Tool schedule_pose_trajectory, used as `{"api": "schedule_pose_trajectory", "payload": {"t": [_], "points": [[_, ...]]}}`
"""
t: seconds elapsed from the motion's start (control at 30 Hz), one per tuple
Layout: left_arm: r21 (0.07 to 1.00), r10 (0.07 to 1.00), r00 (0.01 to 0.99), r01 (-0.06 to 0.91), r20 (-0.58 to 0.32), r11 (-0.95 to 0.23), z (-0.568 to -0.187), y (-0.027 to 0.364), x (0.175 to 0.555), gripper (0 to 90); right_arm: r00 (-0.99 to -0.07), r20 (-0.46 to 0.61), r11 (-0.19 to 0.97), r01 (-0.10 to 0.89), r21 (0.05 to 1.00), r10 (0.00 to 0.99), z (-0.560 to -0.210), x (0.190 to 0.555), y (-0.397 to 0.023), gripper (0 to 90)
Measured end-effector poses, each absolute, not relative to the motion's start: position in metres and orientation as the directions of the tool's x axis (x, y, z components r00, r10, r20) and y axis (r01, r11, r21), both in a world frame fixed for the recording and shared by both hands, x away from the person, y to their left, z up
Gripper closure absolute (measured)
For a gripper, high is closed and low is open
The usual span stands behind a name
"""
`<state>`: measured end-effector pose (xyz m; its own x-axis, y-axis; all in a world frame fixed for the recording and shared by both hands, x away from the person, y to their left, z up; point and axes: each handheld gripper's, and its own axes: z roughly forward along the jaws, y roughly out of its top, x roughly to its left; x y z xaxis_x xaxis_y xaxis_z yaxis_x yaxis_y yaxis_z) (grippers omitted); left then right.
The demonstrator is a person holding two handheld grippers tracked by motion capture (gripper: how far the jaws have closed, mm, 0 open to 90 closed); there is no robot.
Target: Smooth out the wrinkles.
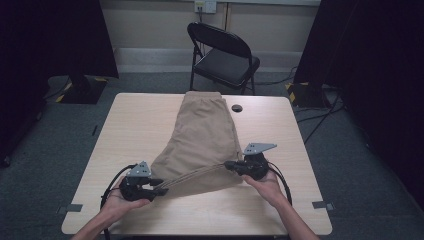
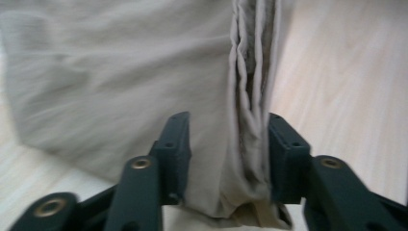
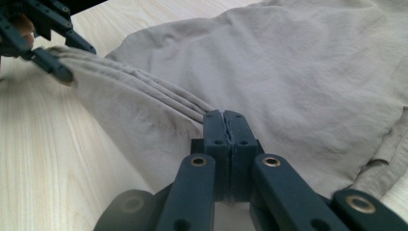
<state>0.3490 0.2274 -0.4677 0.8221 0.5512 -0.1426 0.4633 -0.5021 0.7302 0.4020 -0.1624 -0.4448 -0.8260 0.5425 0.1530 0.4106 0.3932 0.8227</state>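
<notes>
Shorts point(image 1: 205, 135) of tan cloth lie flat on the tabletop point(image 1: 140, 125), waistband toward the far edge, hem toward the person. Near hem is gathered into a taut, pleated band strung between the two grippers.

Right gripper point(image 1: 231, 165): held in the person's right hand point(image 1: 267, 184), forearm entering from the bottom edge and angled inward, gripper lying roughly level and pointing left across the tabletop. Its fingers point(image 3: 215, 127) are pressed together on the bunched hem; in the right gripper view the folds run straight out of the clamp.

Left gripper point(image 1: 159, 189): in the left hand point(image 1: 122, 199), palm cupping the body from below, forearm angled in from the lower left, gripper low over the tabletop and pointing right toward the other. Left gripper view shows its fingers point(image 2: 175, 144) part-way apart with the folded hem standing between them; cloth lies against the right-hand finger, a gap remains on the other side. Not clamped.
</notes>
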Motion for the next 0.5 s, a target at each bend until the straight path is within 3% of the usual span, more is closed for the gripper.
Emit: {"api": "schedule_pose_trajectory", "payload": {"t": [0.17, 0.3, 0.33, 0.4, 0.5], "points": [[0.745, 0.561, 0.813, 0.471, -0.158, -0.472, -0.466, 0.231, 0.357, 81.1, -0.827, 0.158, 0.393, 0.413, 0.822, 0.54, -0.444, 0.4, -0.166, 89.2], [0.753, 0.57, 0.803, 0.48, -0.172, -0.45, -0.466, 0.233, 0.365, 85.4, -0.833, 0.17, 0.389, 0.414, 0.823, 0.527, -0.446, 0.397, -0.17, 87.9], [0.753, 0.57, 0.802, 0.484, -0.177, -0.447, -0.466, 0.234, 0.366, 85.6, -0.839, 0.176, 0.384, 0.409, 0.828, 0.515, -0.447, 0.395, -0.172, 82.8], [0.752, 0.574, 0.799, 0.488, -0.18, -0.443, -0.467, 0.234, 0.367, 85.7, -0.838, 0.19, 0.375, 0.416, 0.828, 0.511, -0.449, 0.395, -0.175, 64.2], [0.751, 0.576, 0.799, 0.485, -0.173, -0.447, -0.467, 0.234, 0.367, 85.7, -0.836, 0.18, 0.376, 0.412, 0.83, 0.519, -0.454, 0.395, -0.175, 49.2]]}}
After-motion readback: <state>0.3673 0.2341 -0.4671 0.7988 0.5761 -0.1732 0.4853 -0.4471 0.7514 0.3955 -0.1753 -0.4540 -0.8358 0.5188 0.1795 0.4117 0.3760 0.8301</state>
